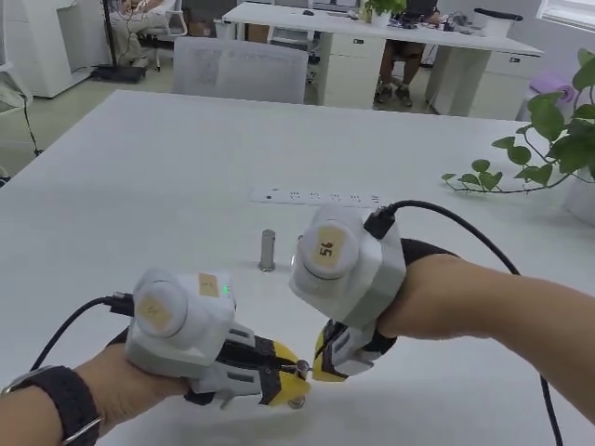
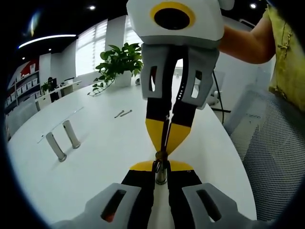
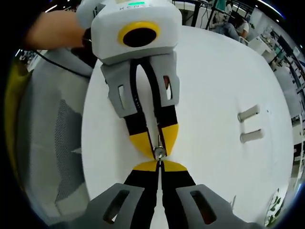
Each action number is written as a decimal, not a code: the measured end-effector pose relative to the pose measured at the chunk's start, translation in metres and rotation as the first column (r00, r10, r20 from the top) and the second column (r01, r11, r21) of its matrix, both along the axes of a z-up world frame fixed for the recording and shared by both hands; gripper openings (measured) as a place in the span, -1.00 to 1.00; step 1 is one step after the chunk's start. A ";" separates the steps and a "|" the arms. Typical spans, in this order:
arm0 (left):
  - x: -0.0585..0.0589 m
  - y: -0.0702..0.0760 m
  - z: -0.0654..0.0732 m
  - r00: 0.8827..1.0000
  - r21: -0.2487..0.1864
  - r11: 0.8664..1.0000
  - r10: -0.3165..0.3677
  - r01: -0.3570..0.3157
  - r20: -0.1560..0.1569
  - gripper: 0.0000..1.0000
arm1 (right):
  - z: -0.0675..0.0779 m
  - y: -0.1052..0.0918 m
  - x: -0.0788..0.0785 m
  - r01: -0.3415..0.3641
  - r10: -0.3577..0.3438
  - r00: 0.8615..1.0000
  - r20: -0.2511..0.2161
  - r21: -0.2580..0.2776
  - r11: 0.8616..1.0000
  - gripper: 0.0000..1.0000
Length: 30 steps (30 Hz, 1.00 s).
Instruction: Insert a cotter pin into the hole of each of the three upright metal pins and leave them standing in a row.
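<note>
My left gripper [image 1: 294, 379] [image 2: 161, 167] is shut on a short metal pin [image 2: 161, 172], held just above the white table [image 1: 167, 186]. My right gripper [image 1: 323, 364] [image 3: 161, 165] meets it tip to tip and is shut on a thin cotter pin [image 2: 165, 136], whose end touches the top of the held pin [image 3: 159, 152]. Two more metal pins [image 2: 56, 147] [image 2: 71, 134] stand upright side by side further back on the table. One of them [image 1: 268, 251] stands just left of the right gripper's body in the head view.
Two loose cotter pins [image 2: 123, 113] lie on the table beyond the grippers. A white power strip [image 1: 316, 197] lies behind the upright pins. A potted plant [image 1: 548, 139] trails over the right edge, and a chair [image 1: 240, 70] stands at the far side.
</note>
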<state>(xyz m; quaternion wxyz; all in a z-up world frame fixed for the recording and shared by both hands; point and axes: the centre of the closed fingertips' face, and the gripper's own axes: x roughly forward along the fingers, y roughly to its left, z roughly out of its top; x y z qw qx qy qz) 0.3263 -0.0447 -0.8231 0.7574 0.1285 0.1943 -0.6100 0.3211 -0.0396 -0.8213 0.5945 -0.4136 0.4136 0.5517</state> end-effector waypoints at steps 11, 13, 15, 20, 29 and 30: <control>-0.001 -0.001 0.000 1.000 0.008 1.000 -0.008 0.008 0.004 -0.85 | 0.000 0.003 -0.001 -0.050 0.049 0.999 0.013 0.009 0.999 -0.96; -0.001 -0.001 0.000 1.000 0.010 1.000 -0.011 0.011 0.006 -0.85 | 0.000 0.003 -0.001 -0.046 0.046 0.999 0.009 0.012 0.999 -0.96; -0.001 -0.001 0.000 1.000 0.011 1.000 -0.011 0.011 0.006 -0.86 | 0.000 0.003 -0.001 -0.043 0.043 0.999 0.009 0.015 0.999 -0.96; -0.001 -0.001 0.001 1.000 0.009 1.000 -0.011 0.010 0.004 -0.86 | 0.000 0.004 -0.002 -0.027 0.027 1.000 -0.008 0.033 0.999 -0.93; -0.001 -0.001 0.001 1.000 0.004 1.000 -0.009 0.009 0.001 -0.86 | 0.000 0.003 -0.002 -0.022 0.022 1.000 -0.009 0.046 0.999 -0.80; -0.001 -0.001 0.001 1.000 0.003 1.000 -0.009 0.009 0.001 -0.86 | 0.000 0.002 -0.003 -0.017 0.018 1.000 -0.013 0.048 0.999 -0.77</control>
